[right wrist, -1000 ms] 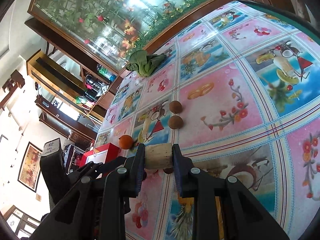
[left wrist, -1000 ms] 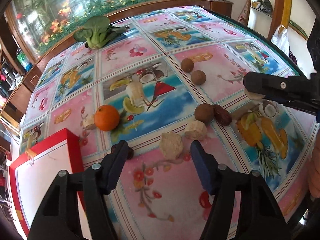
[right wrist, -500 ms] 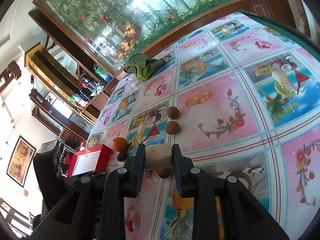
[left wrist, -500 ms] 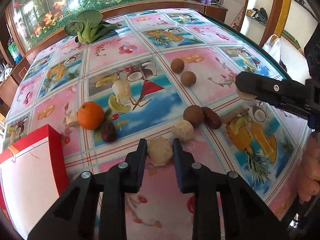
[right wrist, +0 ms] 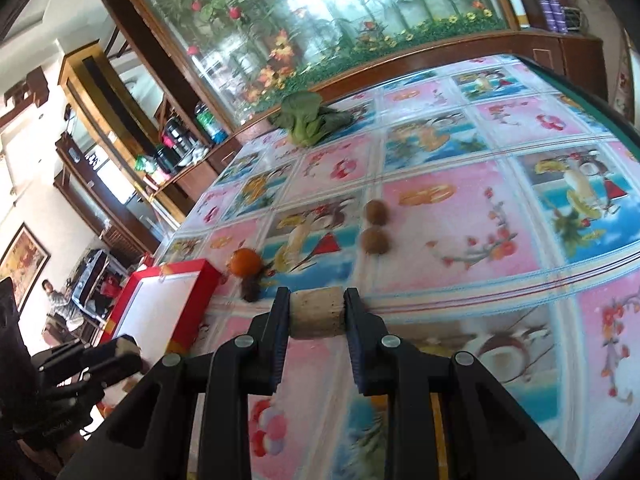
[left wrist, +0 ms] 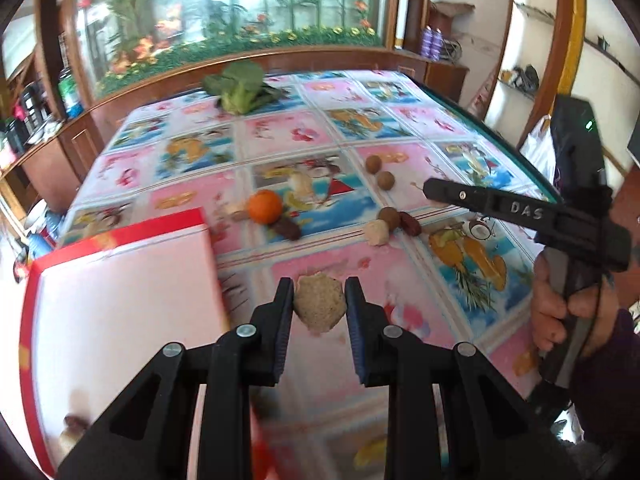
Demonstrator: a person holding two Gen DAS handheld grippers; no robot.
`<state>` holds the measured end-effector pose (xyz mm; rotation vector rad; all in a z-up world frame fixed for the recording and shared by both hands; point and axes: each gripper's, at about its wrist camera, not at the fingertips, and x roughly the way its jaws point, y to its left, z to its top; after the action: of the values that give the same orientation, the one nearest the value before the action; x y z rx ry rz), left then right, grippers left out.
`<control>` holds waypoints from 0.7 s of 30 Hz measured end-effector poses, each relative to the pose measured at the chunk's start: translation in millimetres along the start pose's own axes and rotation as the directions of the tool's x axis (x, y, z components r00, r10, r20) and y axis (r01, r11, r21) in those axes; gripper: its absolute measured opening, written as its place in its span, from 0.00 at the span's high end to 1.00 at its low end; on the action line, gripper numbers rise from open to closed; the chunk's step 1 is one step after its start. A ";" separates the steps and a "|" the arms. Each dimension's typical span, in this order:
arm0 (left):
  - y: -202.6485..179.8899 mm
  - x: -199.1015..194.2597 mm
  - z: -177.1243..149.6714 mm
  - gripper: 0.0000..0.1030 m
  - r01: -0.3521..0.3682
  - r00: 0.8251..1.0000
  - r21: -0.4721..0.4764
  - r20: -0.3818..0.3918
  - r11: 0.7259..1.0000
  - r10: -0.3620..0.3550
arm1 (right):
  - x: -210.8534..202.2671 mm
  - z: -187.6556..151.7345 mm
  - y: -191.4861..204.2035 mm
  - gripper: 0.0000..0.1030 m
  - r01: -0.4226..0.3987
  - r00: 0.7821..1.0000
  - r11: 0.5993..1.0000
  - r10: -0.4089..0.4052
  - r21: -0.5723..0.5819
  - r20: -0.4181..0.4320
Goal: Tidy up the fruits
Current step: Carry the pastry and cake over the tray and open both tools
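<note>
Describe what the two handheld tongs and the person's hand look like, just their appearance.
Both the left tongs and the right tongs are matte black plastic with triangular cut-outs, silver screw heads and dark blue pads inside the fingers. In the left view, the right tongs carry raised "DAS" lettering and a green indicator light. The bare right hand emerges from a dark sleeve.

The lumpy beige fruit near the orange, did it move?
Yes. The lumpy beige fruit left the tablecloth and is lifted in the left gripper, toward the red box.
</note>
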<state>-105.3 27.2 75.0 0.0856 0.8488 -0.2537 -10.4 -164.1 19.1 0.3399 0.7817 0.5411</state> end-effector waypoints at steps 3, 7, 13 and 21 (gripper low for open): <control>20.0 -17.0 -10.9 0.73 -0.070 0.997 -0.024 0.016 0.997 0.071 | 14.1 -5.8 35.8 0.76 -0.058 0.997 0.997 0.056 -0.048 -0.045; 60.4 -35.3 -25.1 0.73 -0.134 0.990 -0.109 0.030 0.985 0.138 | 34.4 -9.9 89.5 0.76 -0.131 0.988 0.982 0.118 -0.139 -0.098; 115.2 -52.3 -44.9 0.73 -0.221 0.973 -0.213 0.025 0.952 0.231 | 78.7 -9.8 156.7 0.76 -0.175 0.973 0.956 0.130 -0.237 -0.192; 181.4 -56.9 -62.2 0.73 -0.299 0.949 -0.326 -0.006 0.897 0.314 | 119.4 -29.9 189.5 0.76 -0.168 0.946 0.951 0.081 -0.260 -0.313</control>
<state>-140.5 224.0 72.0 -0.0944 0.8077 0.1832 -25.5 61.4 21.8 0.0394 0.9641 0.8289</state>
